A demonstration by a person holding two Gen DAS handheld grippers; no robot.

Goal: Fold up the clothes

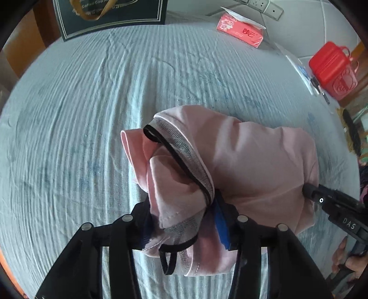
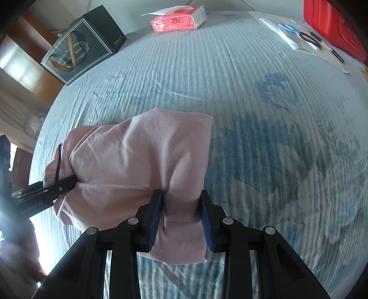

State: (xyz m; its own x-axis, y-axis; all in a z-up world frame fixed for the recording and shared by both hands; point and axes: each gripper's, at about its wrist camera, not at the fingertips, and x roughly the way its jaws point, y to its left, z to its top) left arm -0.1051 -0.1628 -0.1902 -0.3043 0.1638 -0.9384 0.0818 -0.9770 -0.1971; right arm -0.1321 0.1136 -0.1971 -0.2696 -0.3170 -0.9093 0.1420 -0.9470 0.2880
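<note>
A pink garment (image 1: 257, 161) with a grey and black waistband (image 1: 184, 154) is bunched and held up over the blue-patterned bed sheet (image 1: 92, 115). My left gripper (image 1: 184, 218) is shut on the waistband end of the pink garment. My right gripper (image 2: 181, 207) is shut on the other end of the pink garment (image 2: 128, 156). The right gripper also shows in the left wrist view (image 1: 322, 197), at the cloth's right edge. The left gripper shows in the right wrist view (image 2: 53, 188), at the cloth's left edge.
A dark gift bag (image 1: 110, 16) stands at the far left of the bed. A red tissue pack (image 1: 240, 31) lies at the far side. A red box (image 1: 331, 69) and papers with small items (image 2: 299, 34) lie at the far right.
</note>
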